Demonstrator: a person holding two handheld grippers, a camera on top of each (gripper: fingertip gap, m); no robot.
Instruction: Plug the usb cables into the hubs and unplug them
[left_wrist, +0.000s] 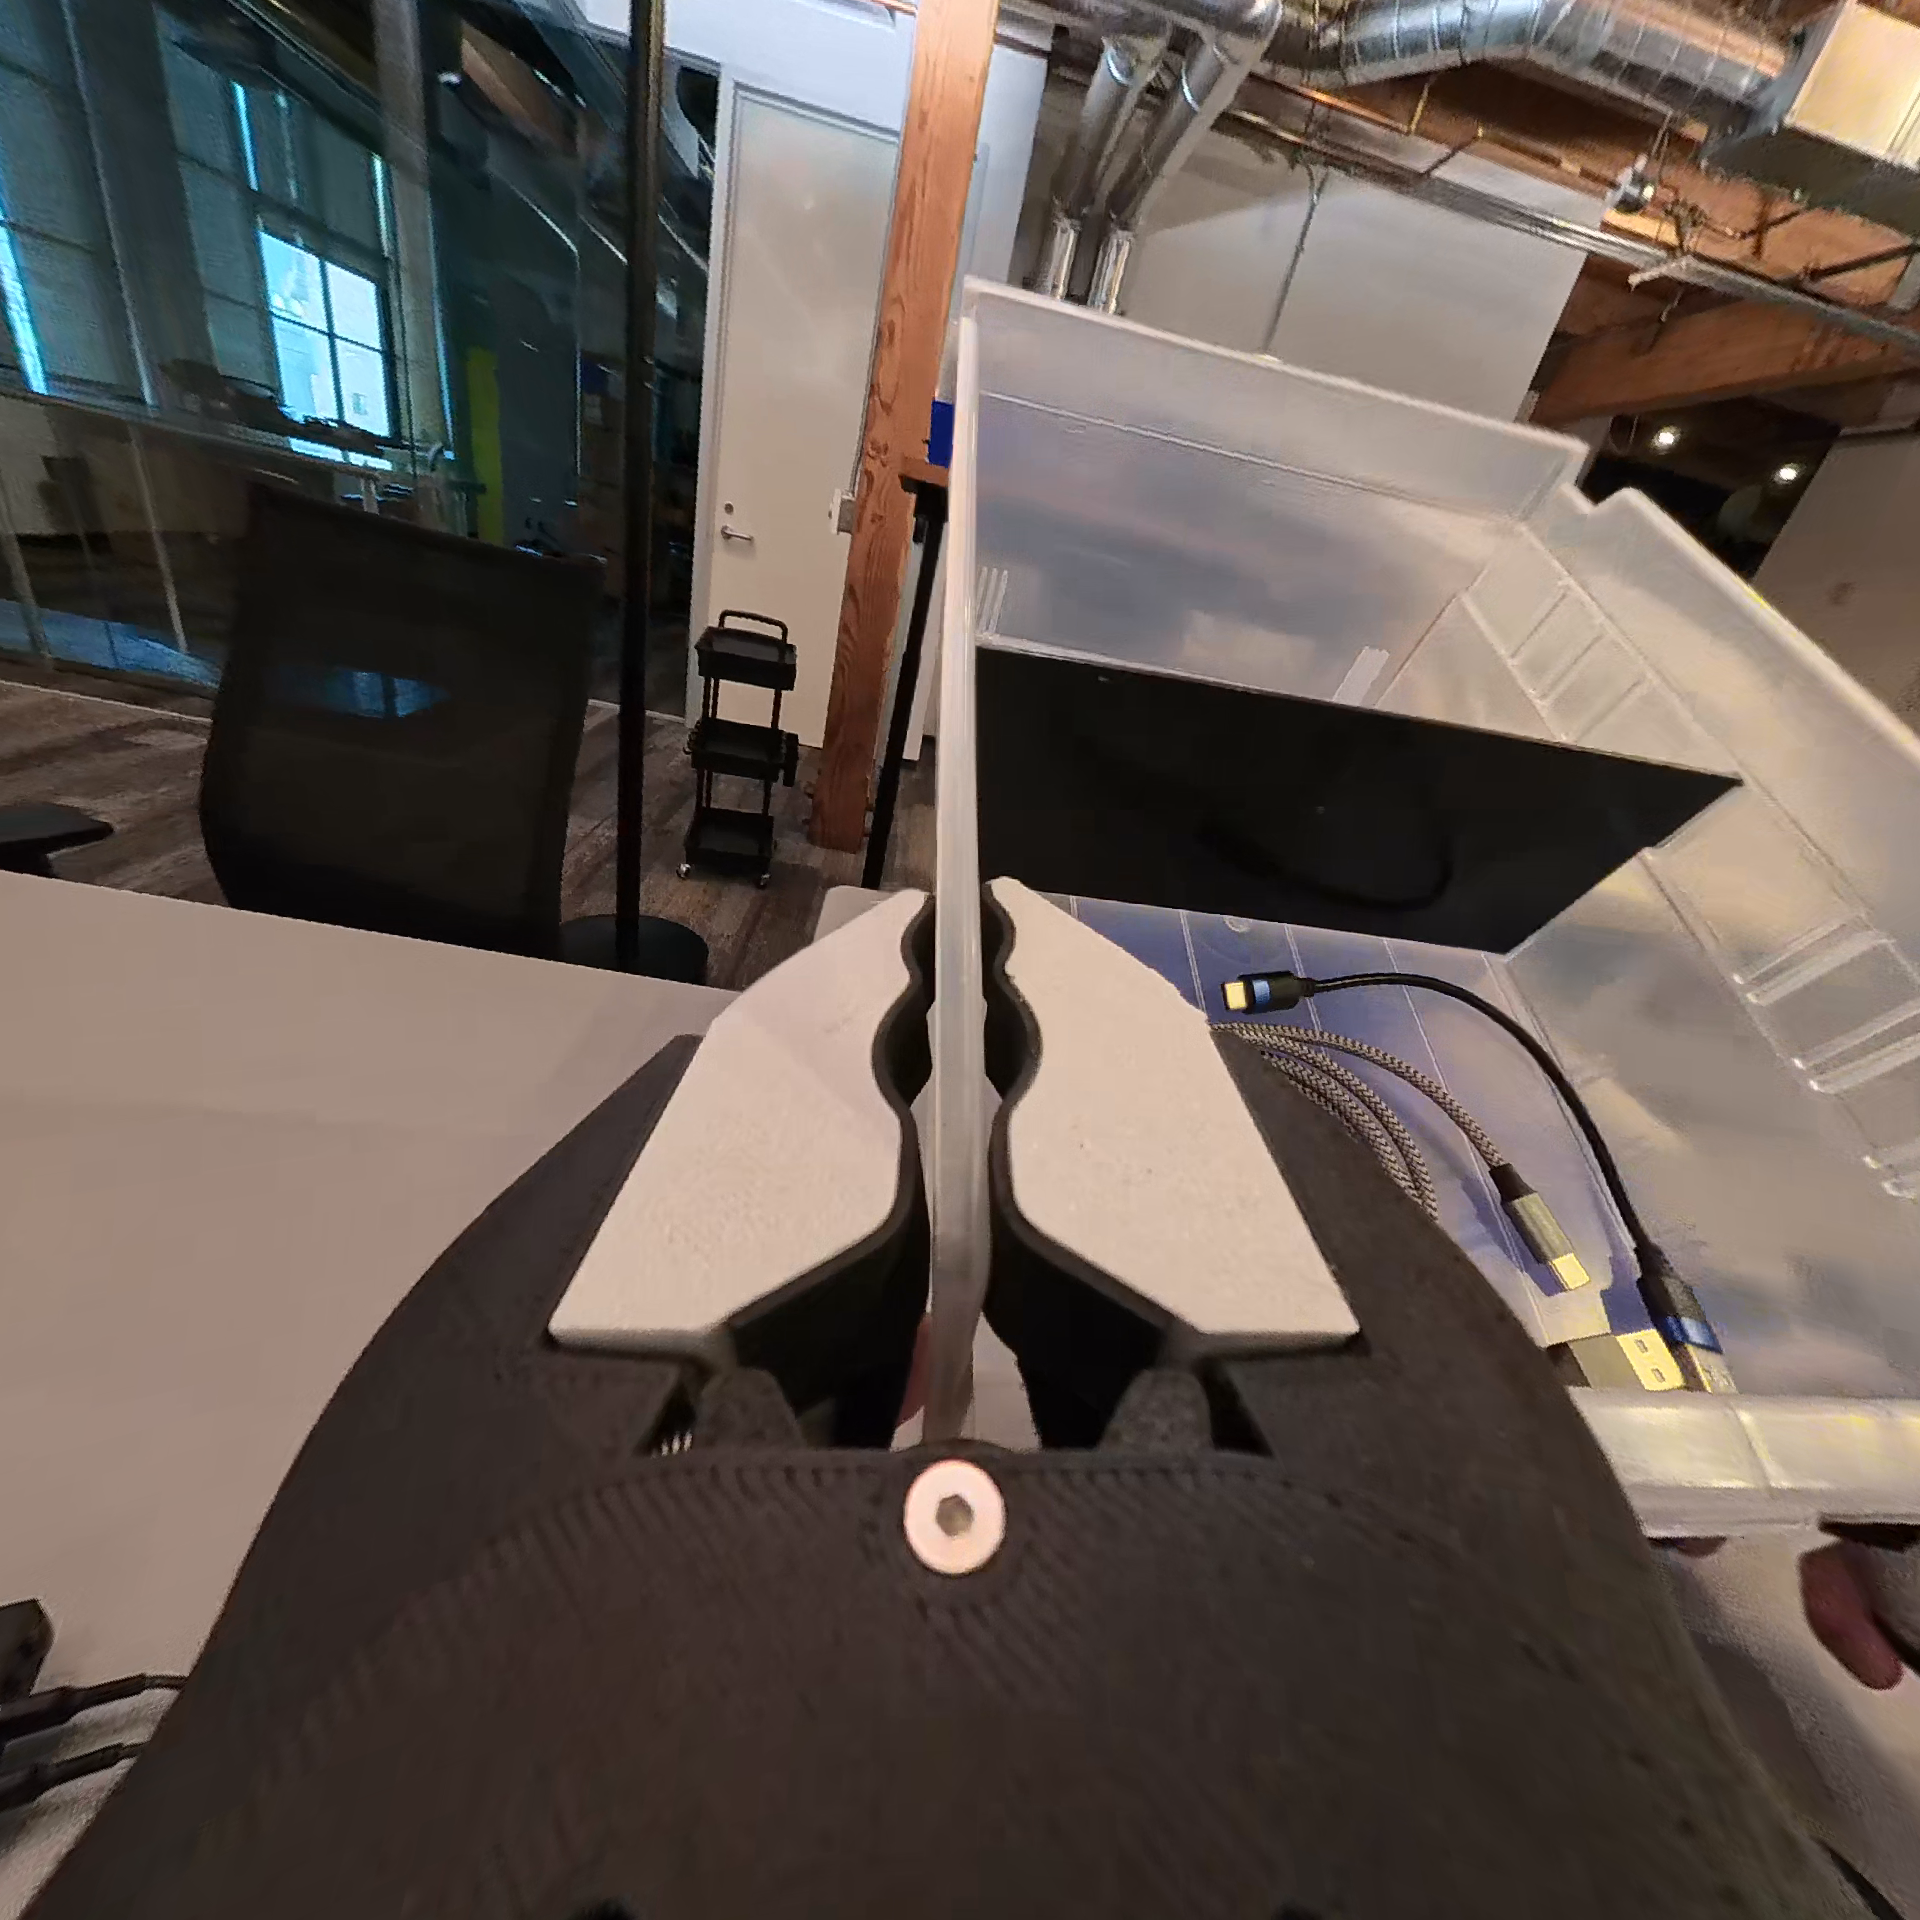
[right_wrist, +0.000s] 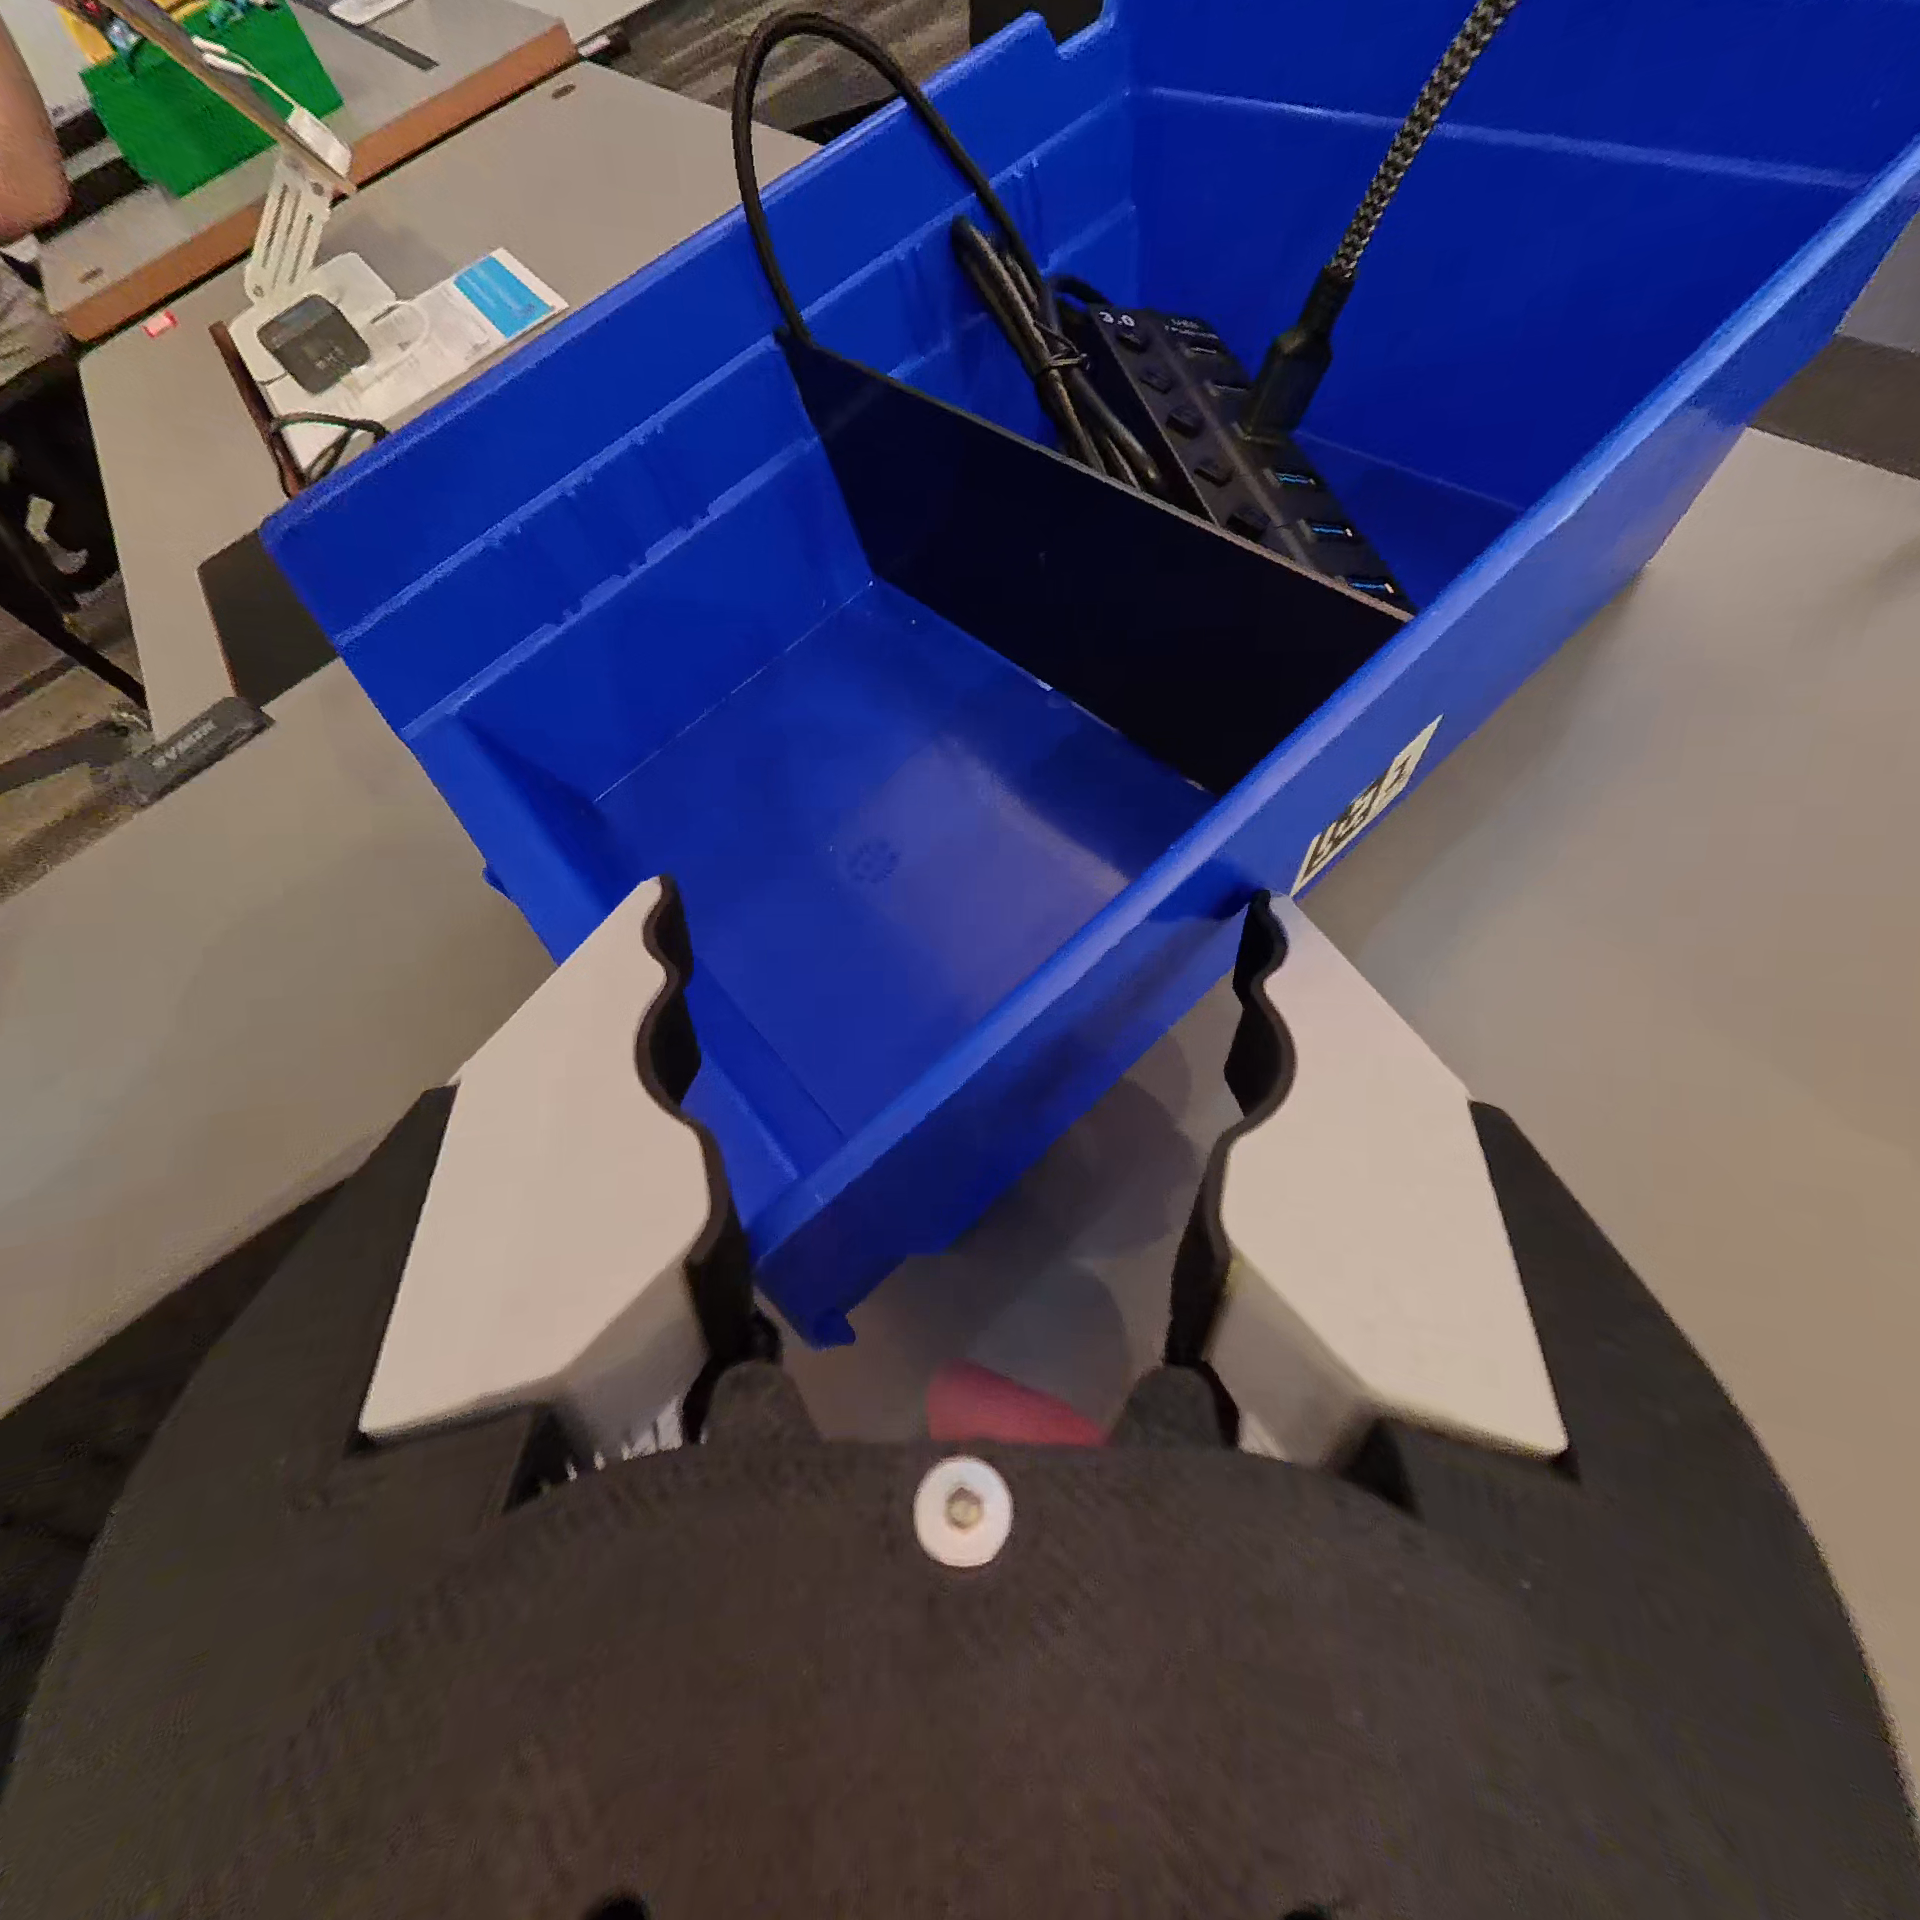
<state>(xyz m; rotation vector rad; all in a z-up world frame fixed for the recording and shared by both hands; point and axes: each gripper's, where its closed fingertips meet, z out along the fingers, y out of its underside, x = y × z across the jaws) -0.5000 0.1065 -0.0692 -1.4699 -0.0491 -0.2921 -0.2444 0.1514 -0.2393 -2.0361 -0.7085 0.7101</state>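
Note:
My left gripper (left_wrist: 961, 904) is shut on the upright side wall of a clear plastic bin (left_wrist: 1247, 540). In that bin lie USB cables: a blue-and-black plug (left_wrist: 1262, 994), a braided grey cable (left_wrist: 1371, 1101) and gold-tipped plugs (left_wrist: 1652, 1371), in front of a black divider (left_wrist: 1299, 790). My right gripper (right_wrist: 961, 904) is open, with its jaws on either side of the near corner of a blue bin (right_wrist: 623, 582). Behind that bin's black divider (right_wrist: 1091, 582) lies a black USB hub (right_wrist: 1247, 457) with a braided cable's plug (right_wrist: 1288, 384) in it, and a black cable loop (right_wrist: 790, 156).
The bins stand on a grey table (left_wrist: 260, 1143). A person's fingers (left_wrist: 1849, 1621) show under the clear bin's near rim. A black office chair (left_wrist: 395, 707), a black cart (left_wrist: 738, 748) and a wooden post (left_wrist: 904, 416) stand beyond. A white device (right_wrist: 312, 332) sits on a neighbouring table. Some 30 cm of space lies between my two pairs of fingers.

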